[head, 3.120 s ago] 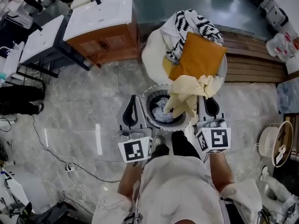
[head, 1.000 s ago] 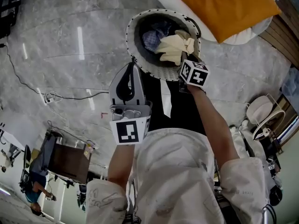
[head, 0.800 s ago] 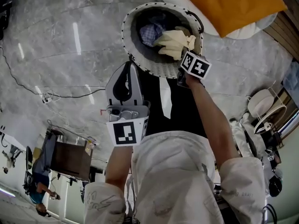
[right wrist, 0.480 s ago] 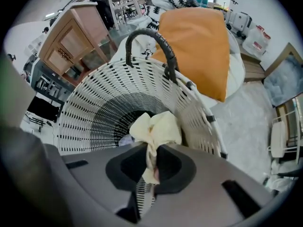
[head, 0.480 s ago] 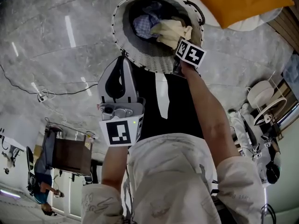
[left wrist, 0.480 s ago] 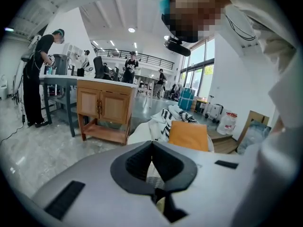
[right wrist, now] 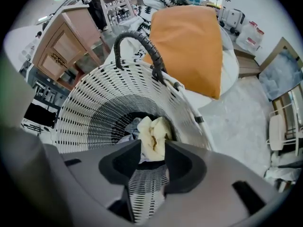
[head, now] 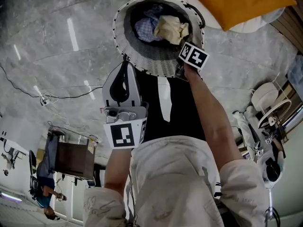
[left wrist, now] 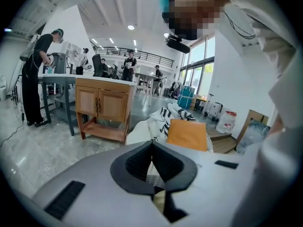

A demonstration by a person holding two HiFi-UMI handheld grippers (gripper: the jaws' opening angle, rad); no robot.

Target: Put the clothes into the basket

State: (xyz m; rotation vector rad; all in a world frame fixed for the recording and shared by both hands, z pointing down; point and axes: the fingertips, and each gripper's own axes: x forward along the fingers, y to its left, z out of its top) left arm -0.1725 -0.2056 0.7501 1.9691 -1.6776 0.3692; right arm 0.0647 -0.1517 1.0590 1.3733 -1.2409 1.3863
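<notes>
Right gripper [right wrist: 152,148]: pointing down at basket [head: 156,60] rim, jaws just opened wide, gripping nothing; cream garment [right wrist: 153,135] visible through the gap, clear of both jaws. Left gripper [left wrist: 152,144]: jaws together, empty, close by basket's near wall. Cream garment: loose inside the white woven basket, atop a blue checked cloth [head: 142,30]. Beyond basket: orange cushion [head: 236,1] on white beanbag [head: 267,19]. Underneath: grey marble floor [head: 57,56].
</notes>
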